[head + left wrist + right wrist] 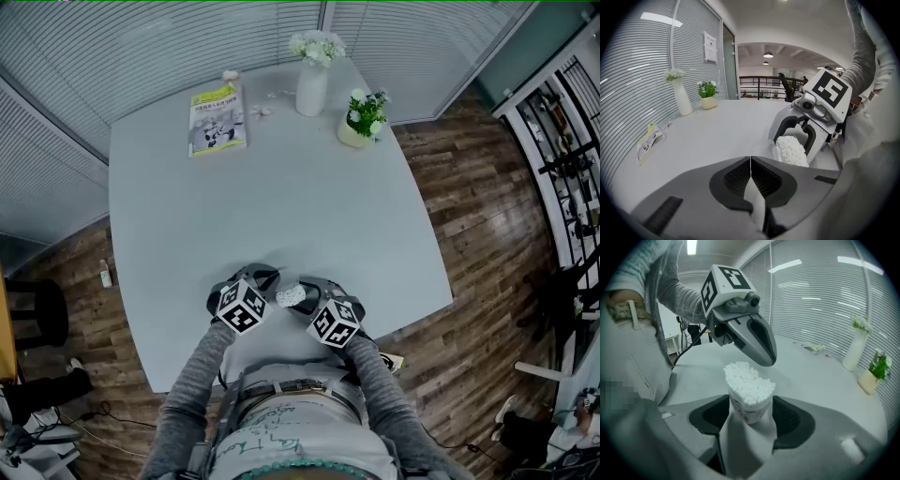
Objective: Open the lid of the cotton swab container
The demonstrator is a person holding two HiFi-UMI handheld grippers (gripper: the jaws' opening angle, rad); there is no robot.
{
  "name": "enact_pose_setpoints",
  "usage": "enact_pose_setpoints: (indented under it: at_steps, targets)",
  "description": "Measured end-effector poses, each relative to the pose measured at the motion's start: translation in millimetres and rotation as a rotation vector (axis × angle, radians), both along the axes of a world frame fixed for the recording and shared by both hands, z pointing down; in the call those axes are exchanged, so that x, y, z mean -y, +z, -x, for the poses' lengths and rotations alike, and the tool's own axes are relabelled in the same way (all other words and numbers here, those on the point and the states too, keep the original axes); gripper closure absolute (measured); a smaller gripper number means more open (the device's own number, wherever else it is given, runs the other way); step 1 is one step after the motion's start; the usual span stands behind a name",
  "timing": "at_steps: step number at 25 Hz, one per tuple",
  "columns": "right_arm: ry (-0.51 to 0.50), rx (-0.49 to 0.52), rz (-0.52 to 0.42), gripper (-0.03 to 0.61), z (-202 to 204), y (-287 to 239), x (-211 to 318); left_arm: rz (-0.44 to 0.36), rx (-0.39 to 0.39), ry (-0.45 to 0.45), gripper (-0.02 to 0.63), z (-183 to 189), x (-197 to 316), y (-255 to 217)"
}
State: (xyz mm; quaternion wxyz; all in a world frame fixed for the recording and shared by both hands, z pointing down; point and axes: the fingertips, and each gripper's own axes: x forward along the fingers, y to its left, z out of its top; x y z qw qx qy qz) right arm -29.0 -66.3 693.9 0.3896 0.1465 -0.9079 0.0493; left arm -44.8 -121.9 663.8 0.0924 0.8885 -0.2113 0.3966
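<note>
The small clear plastic container packed with white cotton swabs (pixel 749 401) is at the near edge of the light grey table (pixel 281 187), close in front of the person. It is between the two tools. The white heads of the swabs are exposed at its top, and the label on its wall is too blurred to read.

The right gripper (pixel 750 403) has its jaws wide apart, with the container upright between them. The black pads lie close at both sides of the container but do not seem to squeeze it. Under the container only a pale strip shows, so I cannot tell whether its base rests on the table.

The left gripper (pixel 750 161) has its jaws fully together, only a thin line between the pads. In the right gripper view its closed tip hangs just above the swab heads and a little behind them, not touching them. In the left gripper view a faint clear shape sits beside the swabs – whether this is the lid I cannot tell.

At the far side of the table, well apart from the grippers, stand a tall white vase with pale flowers (pixel 311 84) and a small pot with a green plant (pixel 361 122). A booklet with a yellow-green cover (pixel 217 119) lies flat near them.
</note>
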Motion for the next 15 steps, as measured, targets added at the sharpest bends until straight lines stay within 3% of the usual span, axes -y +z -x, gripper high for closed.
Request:
enact_pose_setpoints:
  at_steps: [7, 12, 15]
  targets:
    - [0.006, 0.022, 0.010, 0.296, 1, -3, 0, 0.004, -0.141, -0.093, 0.611, 5, 4, -19]
    - [0.019, 0.026, 0.013, 0.296, -3, -4, 1, -0.044, -0.194, -0.109, 0.606, 5, 2, -36]
    - [0.022, 0.024, 0.014, 0.296, -6, -6, 1, -0.057, -0.264, -0.137, 0.597, 3, 3, -52]
